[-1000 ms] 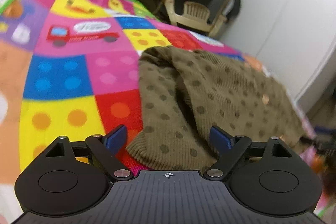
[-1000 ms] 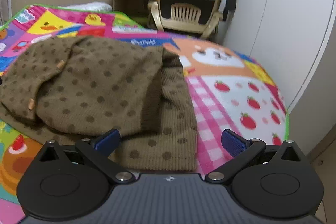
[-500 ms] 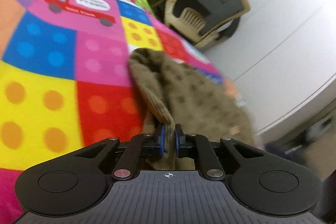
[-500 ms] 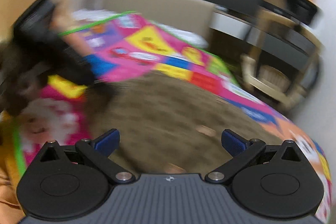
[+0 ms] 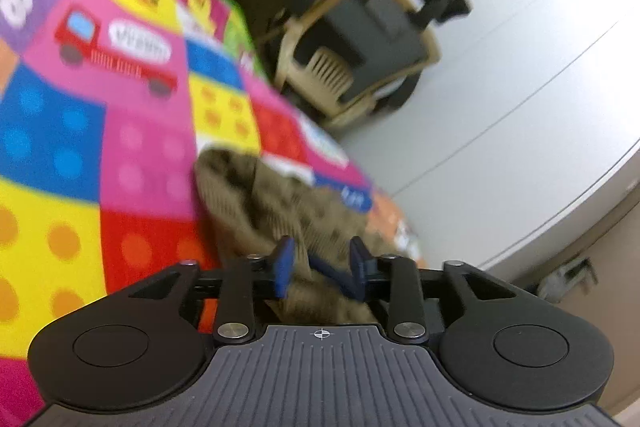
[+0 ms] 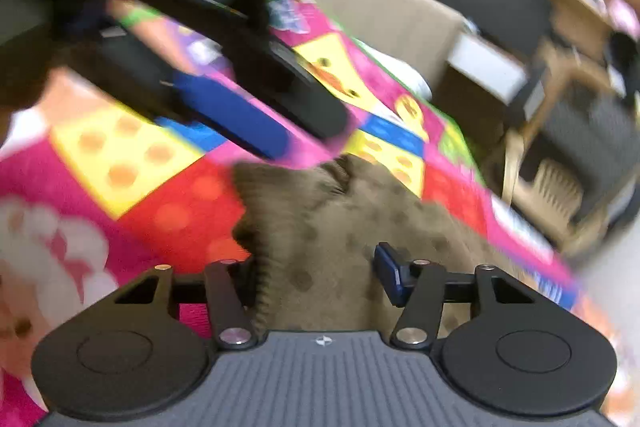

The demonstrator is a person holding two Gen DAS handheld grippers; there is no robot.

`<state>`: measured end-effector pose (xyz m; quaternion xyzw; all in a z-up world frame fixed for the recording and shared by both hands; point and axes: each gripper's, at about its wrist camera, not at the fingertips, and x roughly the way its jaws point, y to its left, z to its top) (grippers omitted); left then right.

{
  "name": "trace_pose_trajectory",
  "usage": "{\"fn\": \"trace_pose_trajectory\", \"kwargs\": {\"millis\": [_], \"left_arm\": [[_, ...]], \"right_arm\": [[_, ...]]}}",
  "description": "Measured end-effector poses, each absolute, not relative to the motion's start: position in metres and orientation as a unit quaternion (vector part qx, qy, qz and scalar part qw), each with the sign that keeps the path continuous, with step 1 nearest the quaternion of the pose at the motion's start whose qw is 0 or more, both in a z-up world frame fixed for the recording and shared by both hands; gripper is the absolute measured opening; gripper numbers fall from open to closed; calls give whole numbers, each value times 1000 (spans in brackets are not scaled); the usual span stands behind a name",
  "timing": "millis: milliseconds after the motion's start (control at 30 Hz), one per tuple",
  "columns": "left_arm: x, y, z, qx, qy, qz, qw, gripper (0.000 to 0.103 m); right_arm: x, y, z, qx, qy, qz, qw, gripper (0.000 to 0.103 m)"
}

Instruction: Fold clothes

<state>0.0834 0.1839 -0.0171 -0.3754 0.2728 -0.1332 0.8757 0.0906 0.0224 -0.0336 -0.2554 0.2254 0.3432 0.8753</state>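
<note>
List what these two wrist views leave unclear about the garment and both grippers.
- Left view: the left gripper stands part open around the brown dotted garment; motion blur hides whether either pad touches cloth.
- Right view: the right gripper straddles the garment; cloth covers its left finger.
- Both views: the gripper bodies cut off the garment's near edge.
- Garment type and fold state: blurred.

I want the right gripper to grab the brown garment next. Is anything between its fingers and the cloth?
Nothing visible. The right gripper is open with the brown dotted garment already lying between its fingers. The left gripper hangs above the garment's far edge, not in the way.
</note>
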Motion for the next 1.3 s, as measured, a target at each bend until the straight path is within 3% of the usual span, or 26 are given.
{"fn": "trace_pose_trajectory", "kwargs": {"millis": [100,200,333,367,500,567,700,800,833,900,967,1067,1133,1300], "left_arm": [[80,194,-14,-385,252,-124,879,70],[89,192,-26,-399,283,-133,862,84],[103,183,-38,-408,307,-129,850,88],[107,181,-41,-410,312,-127,847,85],[121,172,-51,-419,330,-118,838,40],[127,167,-56,-423,339,-114,833,29],[136,161,-58,-437,345,-120,822,25],[135,158,-44,-441,331,-139,823,25],[134,158,-41,-436,329,-138,826,25],[134,159,-38,-435,328,-143,826,26],[132,157,-32,-432,326,-155,827,35],[121,153,-9,-412,290,-162,848,44],[113,151,8,-397,263,-165,864,59],[101,134,43,-350,215,-156,898,84]], "right_arm": [[104,7,-30,-199,258,344,881,49],[116,-7,-27,-144,286,345,882,49],[110,-16,-31,-148,279,352,881,51],[105,-16,-33,-163,271,352,881,55],[81,-4,-39,-236,226,344,880,72],[74,8,-42,-272,203,335,879,80],[62,34,-49,-340,160,316,871,85],[68,38,-48,-333,145,310,879,84],[71,39,-47,-328,141,309,882,83],[77,37,-44,-312,138,303,890,63],[85,25,-36,-277,150,293,903,29],[104,-10,-18,-172,190,297,920,24],[109,-35,-5,-118,194,299,927,23],[104,-104,28,-37,151,276,949,22]]}}
